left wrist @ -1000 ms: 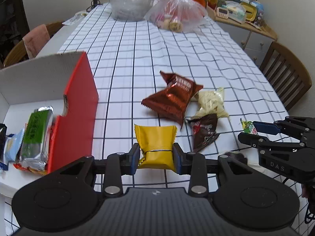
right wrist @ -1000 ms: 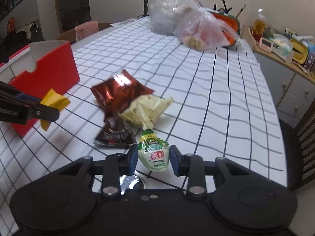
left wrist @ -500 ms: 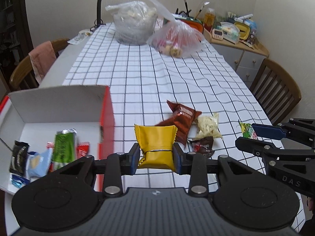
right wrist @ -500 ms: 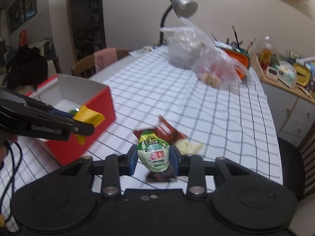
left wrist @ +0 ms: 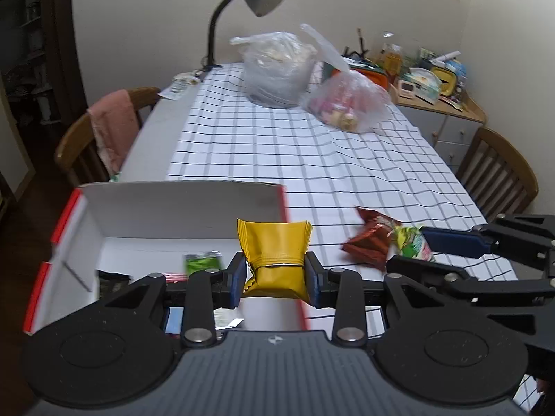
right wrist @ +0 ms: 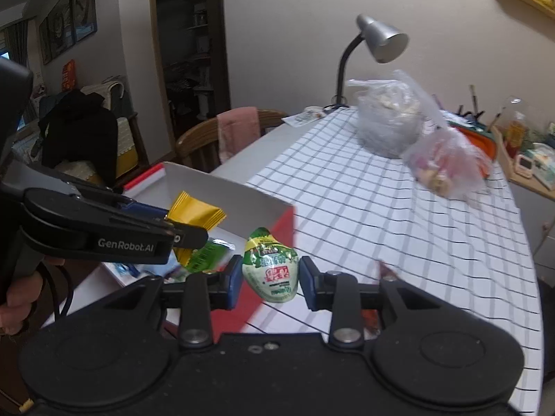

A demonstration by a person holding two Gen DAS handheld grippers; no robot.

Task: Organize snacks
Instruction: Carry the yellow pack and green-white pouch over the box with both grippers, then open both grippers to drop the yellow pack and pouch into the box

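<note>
- Snacks in transit: the yellow packet [left wrist: 275, 256] is clamped between the jaws of the left gripper [left wrist: 275, 279] and hangs above the open box [left wrist: 173, 204]; the green-and-white pouch [right wrist: 272, 270] is clamped between the jaws of the right gripper [right wrist: 270, 282] and hangs over the box's red side wall, at the box corner nearest the tablecloth.
- Step in hand, as judged: carry both snacks over the box and release them inside.
- Procedure for the left gripper: lower the yellow packet until it is clearly below the box rim, over a bare part of the white floor, then release. A drop from height may bounce the packet off the wall.
- Procedure for the right gripper: move the pouch fully past the red wall before opening the jaws; at present it appears to sit above the wall, so an early release could let it fall outside, onto the tablecloth [left wrist: 312, 159].
- Keep the two grippers apart during the descent; they are near each other, side by side, above the same box.
- Box contents: a green wrapper [left wrist: 203, 261], a dark packet [left wrist: 112, 277] and some blue and red wrappers lie on the floor at the near end; details are blurred. The far end of the floor is bare.
- Outside the box: a red-brown packet [left wrist: 373, 242] remains on the tablecloth, near the table's right edge.
- Far end of the table: two clear plastic bags [left wrist: 277, 66] hold food that cannot be identified.
</note>
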